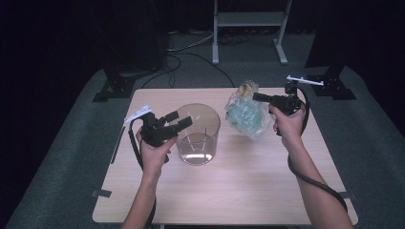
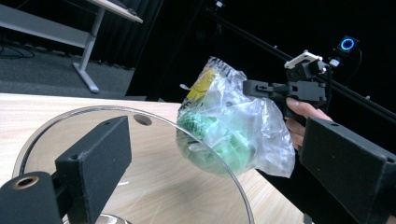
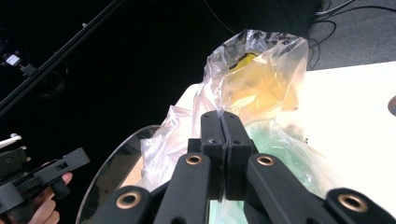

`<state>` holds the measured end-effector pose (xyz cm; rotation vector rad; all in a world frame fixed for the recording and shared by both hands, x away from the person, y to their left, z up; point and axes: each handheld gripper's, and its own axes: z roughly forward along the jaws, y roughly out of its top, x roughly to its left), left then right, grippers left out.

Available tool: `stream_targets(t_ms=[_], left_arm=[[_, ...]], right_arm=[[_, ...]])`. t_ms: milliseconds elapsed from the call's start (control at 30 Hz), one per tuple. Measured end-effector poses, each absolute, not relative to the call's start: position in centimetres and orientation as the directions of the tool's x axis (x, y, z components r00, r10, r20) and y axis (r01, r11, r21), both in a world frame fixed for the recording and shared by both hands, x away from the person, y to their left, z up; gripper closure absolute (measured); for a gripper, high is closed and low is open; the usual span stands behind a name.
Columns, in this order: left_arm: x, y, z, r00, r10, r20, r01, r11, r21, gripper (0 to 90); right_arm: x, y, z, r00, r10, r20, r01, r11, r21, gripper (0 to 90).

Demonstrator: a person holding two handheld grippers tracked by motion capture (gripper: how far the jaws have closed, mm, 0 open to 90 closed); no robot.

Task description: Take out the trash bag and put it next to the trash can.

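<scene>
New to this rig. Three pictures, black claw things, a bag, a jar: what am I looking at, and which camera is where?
No robot here: a person holds a hand-held two-jaw black gripper in each hand at a light wooden table.

The high view looks down from above the person's side. The other two cameras ride on the grippers and look along their own jaws.

On the table stands a clear round plastic container, open at the top.

The right gripper is shut on a crumpled clear plastic bag with green and yellow contents, pinching its film and holding it up off the table, to the right of the container.

The left gripper holds nothing; its jaws stand open, right beside the container's rim. Whether they touch it I cannot tell.
</scene>
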<state>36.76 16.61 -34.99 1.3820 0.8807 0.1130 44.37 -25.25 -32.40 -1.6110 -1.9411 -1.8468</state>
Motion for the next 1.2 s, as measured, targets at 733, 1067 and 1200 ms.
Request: stream_targets(t_ms=[733,1067,1200], left_arm=[[36.8,16.8,-34.9,0.686,0.557,-0.469,0.402,0.247,0.882,7.8],[36.7,16.3,-35.0,0.693,0.55,-0.466,0.406,0.236,0.883,7.7],[36.8,16.1,-35.1,0.694,0.551,-0.463,0.41,0.227,0.884,7.7]], right_arm=[[45.7,-23.2,-36.6,-0.413,0.674,0.613,0.692,-0.206,0.692,89.7],[45.6,-23.2,-38.5,-0.402,0.678,0.615,0.712,-0.191,0.675,89.4],[45.4,-23.4,-38.9,-0.399,0.679,0.616,0.717,-0.187,0.671,87.9]])
